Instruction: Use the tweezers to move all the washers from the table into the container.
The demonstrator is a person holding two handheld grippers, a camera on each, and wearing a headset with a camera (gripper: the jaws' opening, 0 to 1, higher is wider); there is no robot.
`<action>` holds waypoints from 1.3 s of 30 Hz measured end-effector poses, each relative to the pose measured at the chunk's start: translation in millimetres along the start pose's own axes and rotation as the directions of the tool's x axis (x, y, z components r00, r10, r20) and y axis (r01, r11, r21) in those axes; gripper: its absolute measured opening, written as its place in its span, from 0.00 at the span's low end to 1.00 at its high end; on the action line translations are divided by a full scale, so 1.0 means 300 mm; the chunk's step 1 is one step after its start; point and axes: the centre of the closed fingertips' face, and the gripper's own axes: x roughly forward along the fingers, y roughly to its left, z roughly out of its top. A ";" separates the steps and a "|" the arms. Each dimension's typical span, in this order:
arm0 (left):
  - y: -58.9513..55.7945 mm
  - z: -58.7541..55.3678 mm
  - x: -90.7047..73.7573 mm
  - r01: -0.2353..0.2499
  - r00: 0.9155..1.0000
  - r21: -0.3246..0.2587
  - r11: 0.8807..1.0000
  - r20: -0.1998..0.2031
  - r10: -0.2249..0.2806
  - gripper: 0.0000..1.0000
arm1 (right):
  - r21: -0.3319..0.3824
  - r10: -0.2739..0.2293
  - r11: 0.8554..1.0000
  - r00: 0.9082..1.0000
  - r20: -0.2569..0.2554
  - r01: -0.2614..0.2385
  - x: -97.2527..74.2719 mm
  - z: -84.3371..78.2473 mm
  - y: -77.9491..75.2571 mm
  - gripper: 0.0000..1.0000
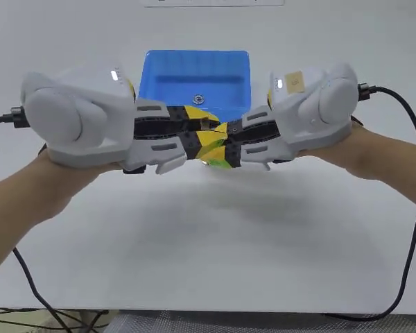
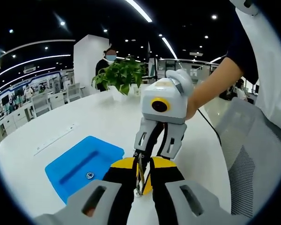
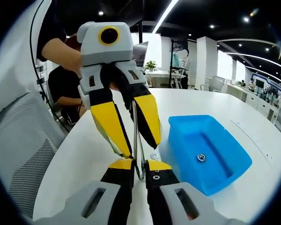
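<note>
In the head view my two grippers meet tip to tip just in front of the blue container [image 1: 194, 76]. My left gripper [image 1: 206, 142] comes in from the left and my right gripper [image 1: 225, 132] from the right. The thin metal tweezers [image 3: 136, 136] stand between both pairs of yellow-tipped jaws. My right gripper [image 3: 139, 166] is shut on their near end, and my left gripper [image 2: 140, 176] is closed around the tweezers [image 2: 139, 180] too. One washer [image 3: 153, 156] lies on the white table beside the container [image 3: 206, 150]. Another washer [image 3: 201, 157] lies inside it.
The white table [image 1: 208, 243] spreads wide in front of the grippers. Cables trail off both grippers over the table edges. A potted plant [image 2: 122, 75] stands at the table's far end, and a mesh chair [image 3: 23, 145] sits beside the table.
</note>
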 end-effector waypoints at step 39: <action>0.019 0.053 -0.272 -0.215 0.957 -0.214 0.953 0.148 0.249 0.86 | -0.047 -0.120 0.991 0.989 0.089 0.124 -0.165 0.268 -0.229 0.10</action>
